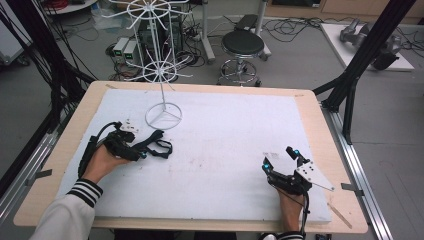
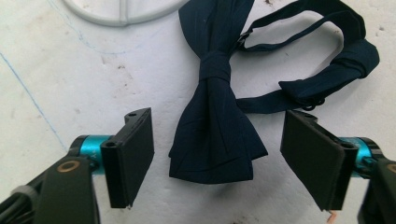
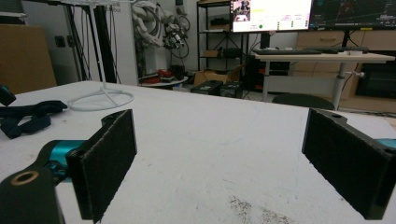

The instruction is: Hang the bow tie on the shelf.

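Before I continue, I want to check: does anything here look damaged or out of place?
Nothing looks damaged. The dark bow tie lies flat on the white mat, strap looped beside it, between the open left gripper jaws. The mat shows only faint stains.

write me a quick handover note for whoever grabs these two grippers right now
Left gripper: open, jaws either side of the near wing of the dark bow tie, pads not touching it.
Right gripper: open, nothing between the jaws, low over the white mat.
The bow tie lies flat, strap looped beside it, near the base ring of the white wire rack.
Done: left gripper lined up.
Left: grip and lift the tie, probably to hang it on the rack.
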